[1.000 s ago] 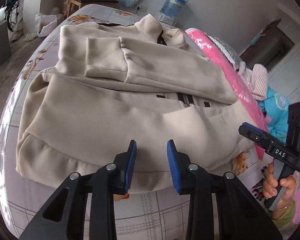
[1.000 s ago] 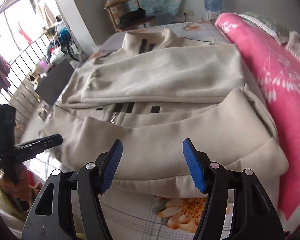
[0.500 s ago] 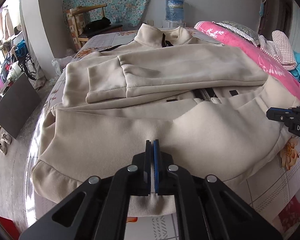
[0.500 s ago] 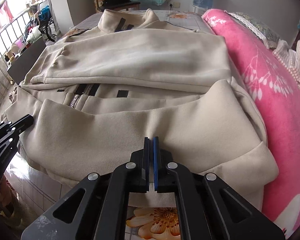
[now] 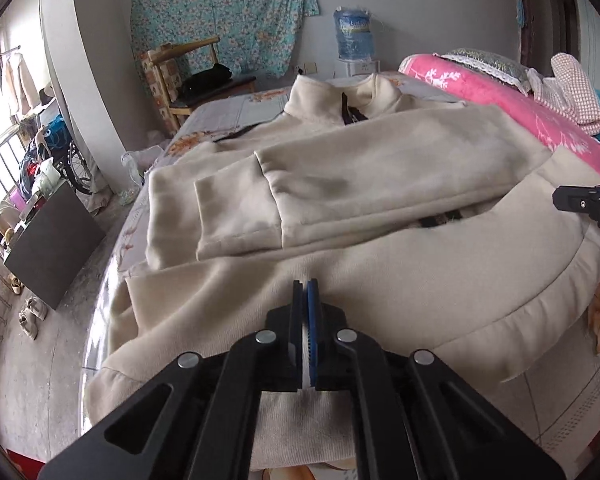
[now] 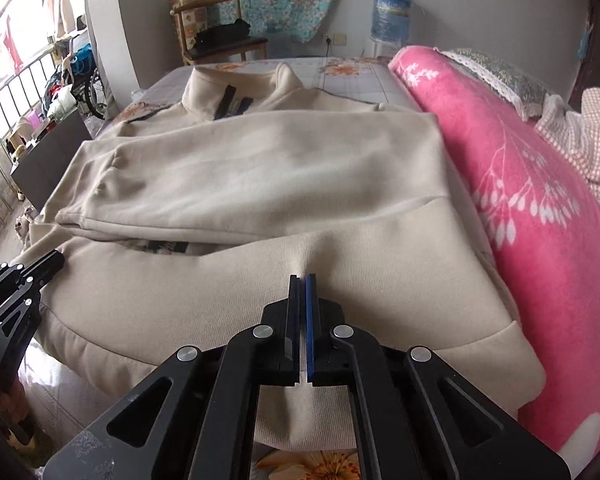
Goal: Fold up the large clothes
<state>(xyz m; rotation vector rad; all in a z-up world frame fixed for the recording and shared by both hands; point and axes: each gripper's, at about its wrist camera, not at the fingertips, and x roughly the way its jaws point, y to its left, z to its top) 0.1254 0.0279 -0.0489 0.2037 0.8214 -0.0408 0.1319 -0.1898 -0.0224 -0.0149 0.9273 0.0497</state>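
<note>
Both claws now pinch the jacket (image 5: 380,280) hem.

Matt, soft fleece-like cloth jacket (image 5: 380,280)

Both tongs are pitched downward. The left tongs (image 5: 305,285) are clamped together, pads meeting on a pinch of cream fabric. The right tongs (image 6: 303,280) are likewise closed, fabric nipped between their pads.

1. Pink blanket (image 6: 540,200) rises as a wall along the jacket's (image 6: 260,168) right edge; no passage there
2. Bed (image 6: 340,72) beyond the collar lies bare; chair (image 6: 220,36) stands behind
</note>
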